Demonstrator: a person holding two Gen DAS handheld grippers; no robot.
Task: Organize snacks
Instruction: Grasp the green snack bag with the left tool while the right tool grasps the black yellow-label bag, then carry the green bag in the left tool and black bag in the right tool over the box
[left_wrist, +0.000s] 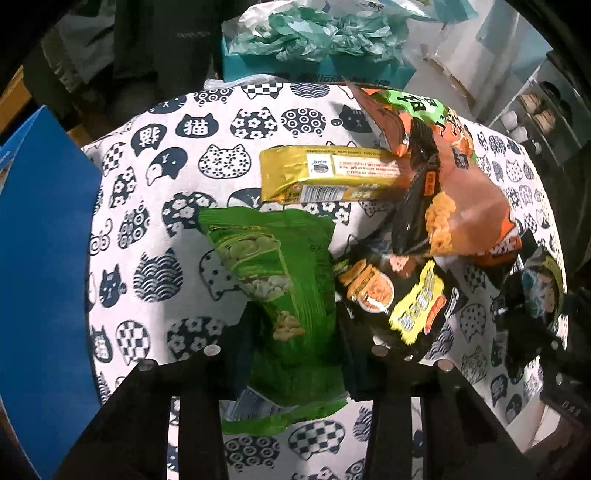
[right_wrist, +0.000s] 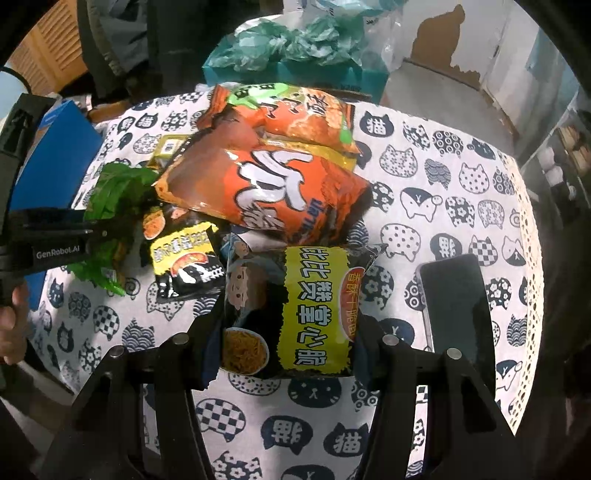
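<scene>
A green snack bag (left_wrist: 269, 258) lies on the cat-print tablecloth (left_wrist: 166, 206), and my left gripper (left_wrist: 295, 325) is shut on its lower half, which crumples between the fingers. The right wrist view shows that gripper (right_wrist: 99, 232) from the side, with the green bag (right_wrist: 110, 192) bunched around it. My right gripper (right_wrist: 288, 325) is shut on a black bag with a yellow label (right_wrist: 314, 295). Behind it are stacked two orange bags (right_wrist: 266, 184). Between the two grippers lies a smaller black-and-yellow bag (right_wrist: 184, 258). A gold pack (left_wrist: 325, 173) lies beyond the green bag.
A dark phone (right_wrist: 454, 302) lies on the cloth right of my right gripper. A blue box (left_wrist: 44, 258) stands off the table's left edge. Behind the table is a teal box (left_wrist: 314, 70) topped with crumpled plastic bags. A hand (right_wrist: 11, 317) shows at far left.
</scene>
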